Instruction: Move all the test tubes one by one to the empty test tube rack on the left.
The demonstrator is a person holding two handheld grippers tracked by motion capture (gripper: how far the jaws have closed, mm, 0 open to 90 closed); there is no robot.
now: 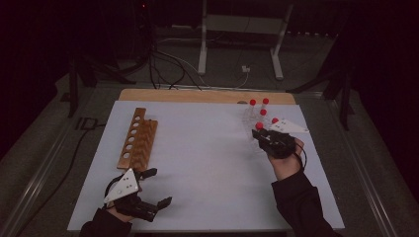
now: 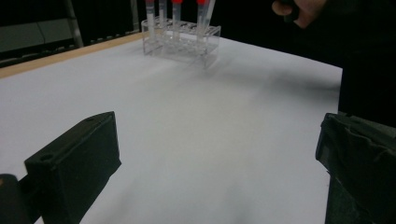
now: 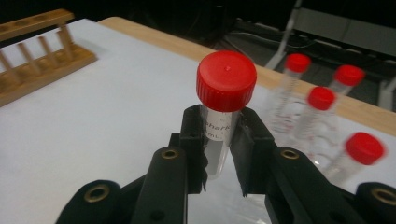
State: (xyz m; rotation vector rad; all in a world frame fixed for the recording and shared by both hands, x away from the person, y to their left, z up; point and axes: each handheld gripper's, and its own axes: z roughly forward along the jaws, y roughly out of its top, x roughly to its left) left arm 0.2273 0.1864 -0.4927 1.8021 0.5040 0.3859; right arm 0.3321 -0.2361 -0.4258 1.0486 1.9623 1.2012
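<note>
Held item: a clear red-capped tube (image 3: 224,116), upright, printed lettering on its wall, red screw cap standing above the jaw tips.
Position of item: in the right gripper view it sits between the two black jaws, raised off the bench surface, just beside the clear rack; in the high view its cap shows at the front of the gripper.
Right hand-held gripper (image 3: 219,140): clenched on the tube, both pads pressed on the tube wall below the cap; seen in the high view at the right side of the bench (image 1: 207,163), a hand and dark sleeve behind it.
Clear rack (image 2: 181,38): transparent plastic, at the far right of the bench, near the wooden edge; several more red-capped tubes (image 3: 322,105) stand in it, some leaning.
Left hand-held gripper (image 1: 150,187): released, jaws wide apart with nothing between them, low over the near left part of the bench, grey three-cornered plate on top.
Wooden rack (image 1: 137,139): at the left of the bench, a row of round holes along its top bar, holes vacant, well apart from the clear rack.
Bench surface: white sheet on a wooden board.
</note>
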